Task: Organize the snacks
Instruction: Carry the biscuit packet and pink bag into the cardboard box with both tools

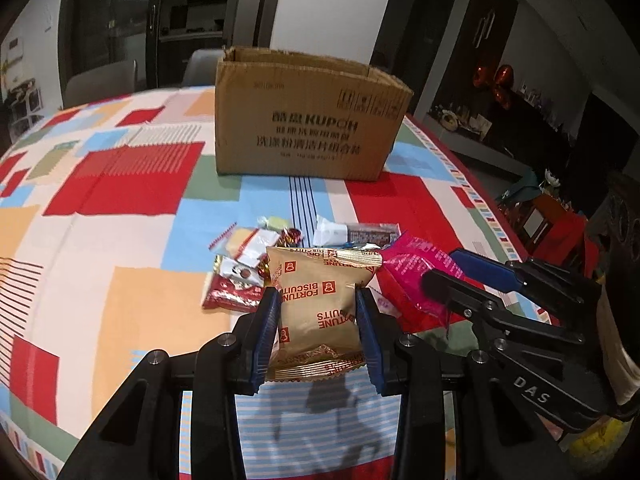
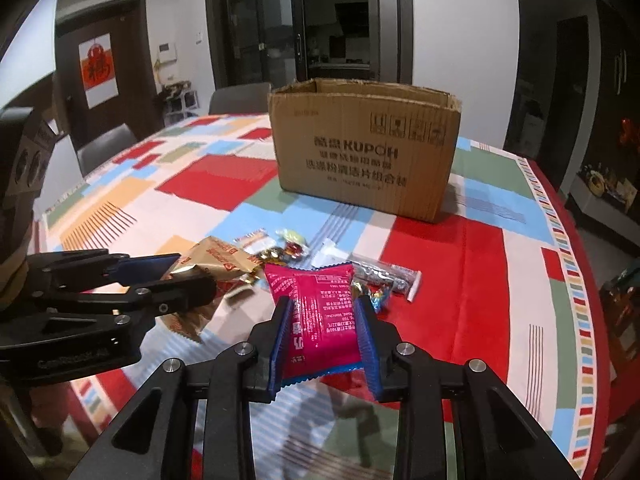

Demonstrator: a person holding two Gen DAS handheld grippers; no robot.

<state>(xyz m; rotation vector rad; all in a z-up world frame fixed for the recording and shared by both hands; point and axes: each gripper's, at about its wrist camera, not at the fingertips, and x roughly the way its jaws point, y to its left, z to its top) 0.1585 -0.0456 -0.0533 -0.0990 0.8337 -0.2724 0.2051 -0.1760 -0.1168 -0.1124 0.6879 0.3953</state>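
My left gripper (image 1: 317, 312) is shut on a gold Fortune Biscuits packet (image 1: 316, 300), held just above the table. My right gripper (image 2: 324, 332) is shut on a pink snack packet (image 2: 316, 316). The right gripper (image 1: 452, 276) shows to the right in the left wrist view, with the pink packet (image 1: 408, 272). The left gripper (image 2: 188, 272) and gold packet (image 2: 224, 260) show at left in the right wrist view. An open cardboard box (image 1: 308, 120) stands upright farther back on the table; it also shows in the right wrist view (image 2: 360, 152).
Several small snacks lie in a pile (image 1: 248, 256) on the patchwork tablecloth (image 1: 120, 184), between the grippers and the box, including candies (image 2: 290, 246) and a clear-wrapped bar (image 2: 384, 274). Chairs (image 2: 240, 98) stand behind the table. The table's right edge (image 2: 568, 264) is near.
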